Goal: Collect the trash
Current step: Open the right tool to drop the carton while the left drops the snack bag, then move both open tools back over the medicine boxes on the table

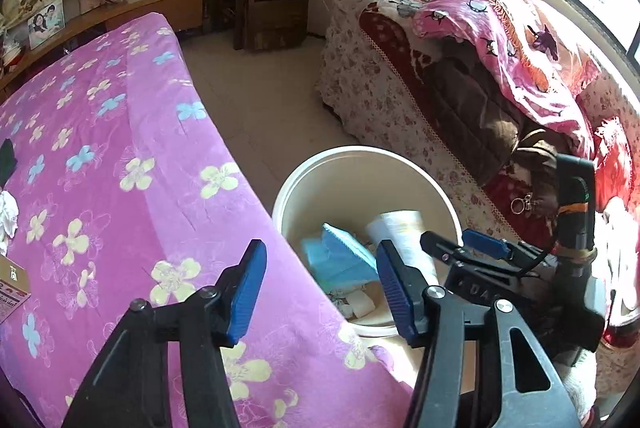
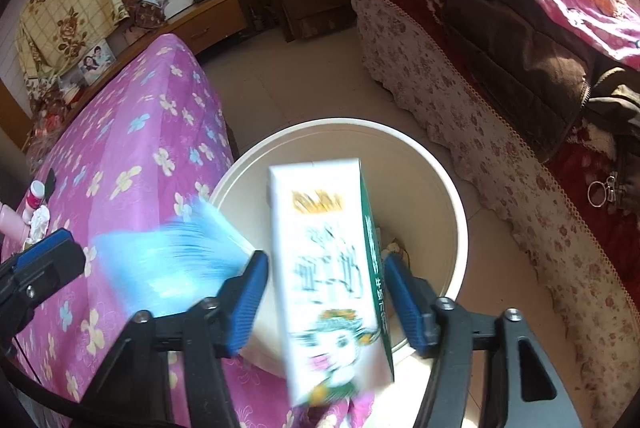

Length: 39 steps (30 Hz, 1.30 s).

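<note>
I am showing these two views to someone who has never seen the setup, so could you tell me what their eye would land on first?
Most striking is the white and green milk carton, blurred between the right gripper's parted blue pads above the white bucket. Beside it a blurred blue packet hangs over the bucket's left rim. The pink flowered bedspread fills the left, and the left gripper stands open and empty.

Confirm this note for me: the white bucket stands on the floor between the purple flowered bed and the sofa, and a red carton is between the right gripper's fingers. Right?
Not quite. The carton is white with a green side, not red; the right wrist view shows it between the right gripper's blue fingers, above the white bucket. The bucket does stand on the floor between the purple flowered bed and the sofa.
</note>
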Motion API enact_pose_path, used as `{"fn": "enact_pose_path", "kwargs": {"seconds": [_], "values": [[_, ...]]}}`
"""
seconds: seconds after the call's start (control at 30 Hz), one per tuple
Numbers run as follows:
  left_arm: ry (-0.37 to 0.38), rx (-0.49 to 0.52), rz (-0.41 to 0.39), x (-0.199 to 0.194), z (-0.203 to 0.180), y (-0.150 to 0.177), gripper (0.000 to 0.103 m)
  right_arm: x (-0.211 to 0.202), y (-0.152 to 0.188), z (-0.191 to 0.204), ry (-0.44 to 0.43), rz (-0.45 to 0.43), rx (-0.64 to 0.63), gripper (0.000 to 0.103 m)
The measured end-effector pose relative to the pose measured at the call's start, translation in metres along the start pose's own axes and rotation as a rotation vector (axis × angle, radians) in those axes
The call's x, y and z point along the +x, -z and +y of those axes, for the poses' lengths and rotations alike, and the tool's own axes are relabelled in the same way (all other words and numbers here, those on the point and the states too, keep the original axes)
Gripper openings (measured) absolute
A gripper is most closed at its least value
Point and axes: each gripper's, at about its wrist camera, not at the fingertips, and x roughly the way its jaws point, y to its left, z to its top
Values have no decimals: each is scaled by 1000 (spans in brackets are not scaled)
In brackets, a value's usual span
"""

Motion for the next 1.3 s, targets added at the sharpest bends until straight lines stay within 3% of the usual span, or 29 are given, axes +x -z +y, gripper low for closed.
{"fn": "enact_pose_path", "kwargs": {"seconds": [0.8,0.93,1.3], "values": [[-103,-31,-80,-55,47,31,58,-36,22,62,-31,-36,-105,67],[-112,-50,-94,-65,56,38,65,-47,26,75,-43,-51,-123,67],[-160,-93,-138,-104,92,64,65,-67,38,122,-95,-70,-186,68]]}}
